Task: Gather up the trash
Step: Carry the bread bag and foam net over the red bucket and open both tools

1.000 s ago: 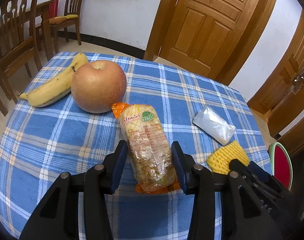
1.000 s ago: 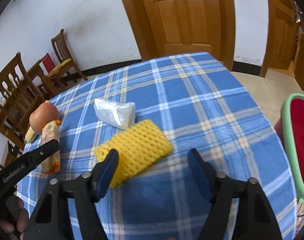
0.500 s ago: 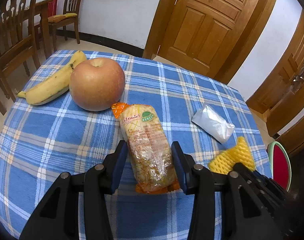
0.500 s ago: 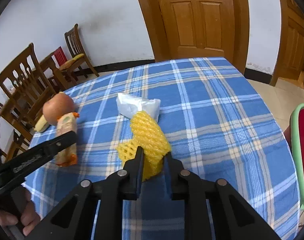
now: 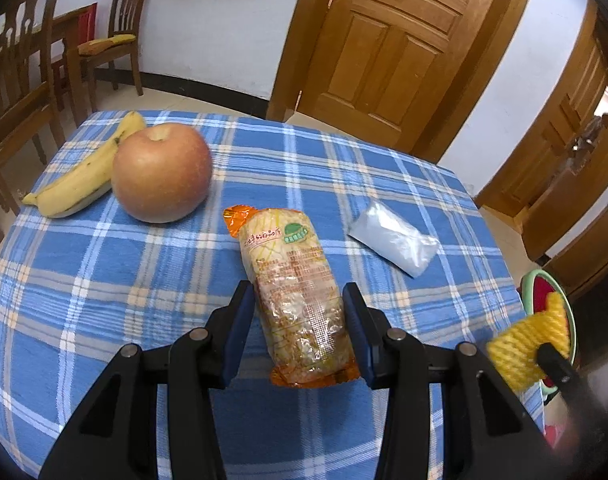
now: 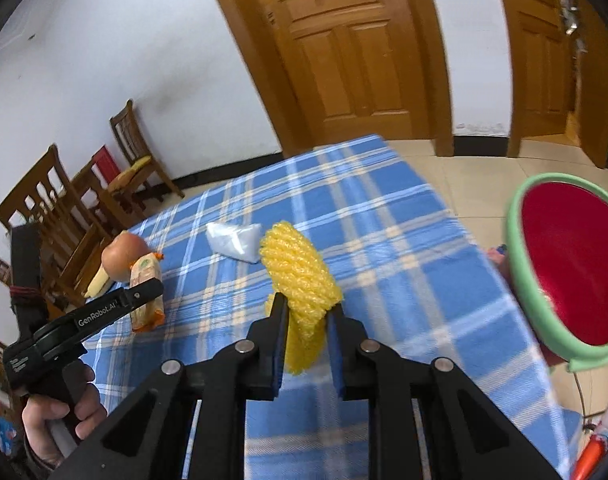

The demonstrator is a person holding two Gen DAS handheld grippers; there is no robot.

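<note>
My left gripper (image 5: 298, 320) is shut on an orange-ended snack packet (image 5: 288, 272), its pads against the packet's near half over the blue checked tablecloth (image 5: 104, 280). My right gripper (image 6: 306, 320) is shut on a yellow foam fruit net (image 6: 300, 276), held up off the table and folded between the pads. In the left wrist view the net (image 5: 516, 356) shows at the far right, in front of a red bin with a green rim (image 5: 528, 284). That bin (image 6: 514, 248) stands just past the table's right edge. A crumpled clear plastic bag (image 5: 396, 240) lies on the cloth.
An apple (image 5: 160, 176) and a banana (image 5: 84, 180) lie at the table's far left. Wooden chairs (image 6: 44, 208) stand beyond that side, and wooden doors (image 5: 384, 40) line the back wall. A person's hand (image 6: 64, 408) grips the left tool's handle.
My right gripper closed on the foam net, lifted it off the cloth and carried it right, towards the bin. The left gripper kept its hold on the packet and barely shifted.
</note>
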